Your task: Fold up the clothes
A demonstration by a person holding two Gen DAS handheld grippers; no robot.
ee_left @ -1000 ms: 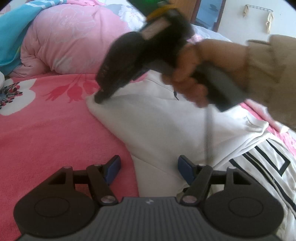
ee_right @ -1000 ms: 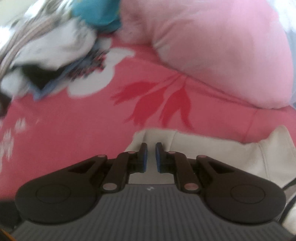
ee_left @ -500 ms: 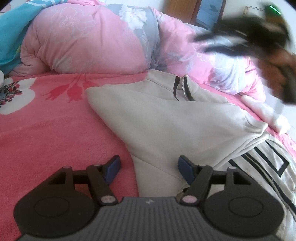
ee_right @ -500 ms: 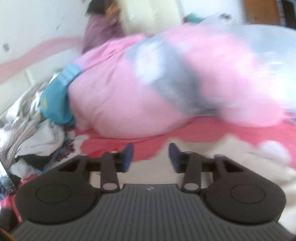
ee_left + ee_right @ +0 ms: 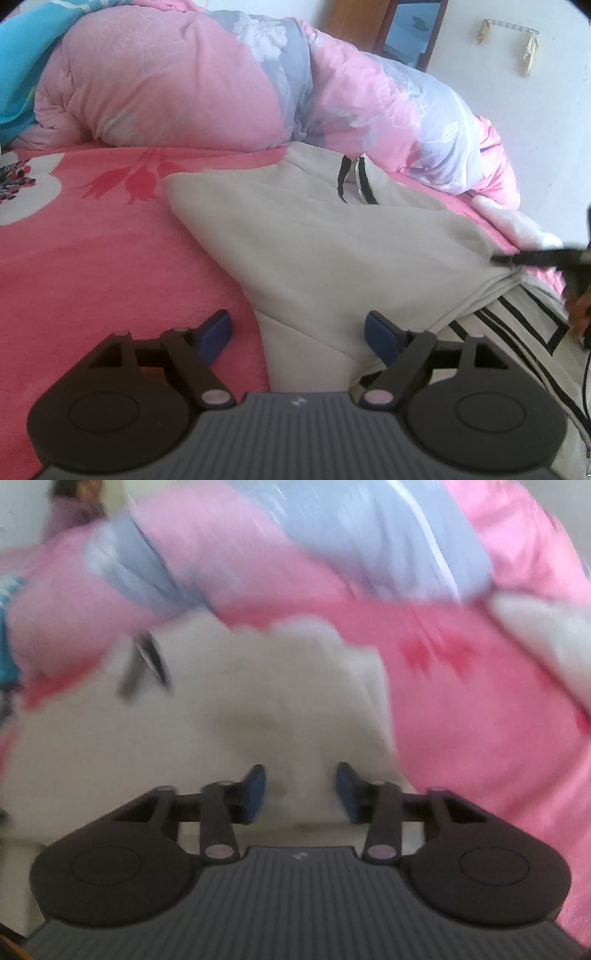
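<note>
A cream zip-up sweatshirt (image 5: 332,251) lies on the pink bed, its left sleeve folded across the body; black stripes (image 5: 517,332) show at the lower right. My left gripper (image 5: 299,328) is open and empty, low over the folded sleeve's near edge. My right gripper (image 5: 299,790) is open and empty just above the sweatshirt (image 5: 240,709) in the blurred right wrist view. Its fingers (image 5: 535,256) enter the left wrist view at the far right, by the sweatshirt's right shoulder.
A rolled pink and grey quilt (image 5: 221,85) runs along the back of the bed. The pink flowered bedsheet (image 5: 92,240) spreads left of the sweatshirt. A white soft item (image 5: 517,225) lies at the right edge, near the wall.
The right gripper let go of the sleeve corner at the far left, opened, and swung across to the sweatshirt's right side. The left gripper stayed still and open.
</note>
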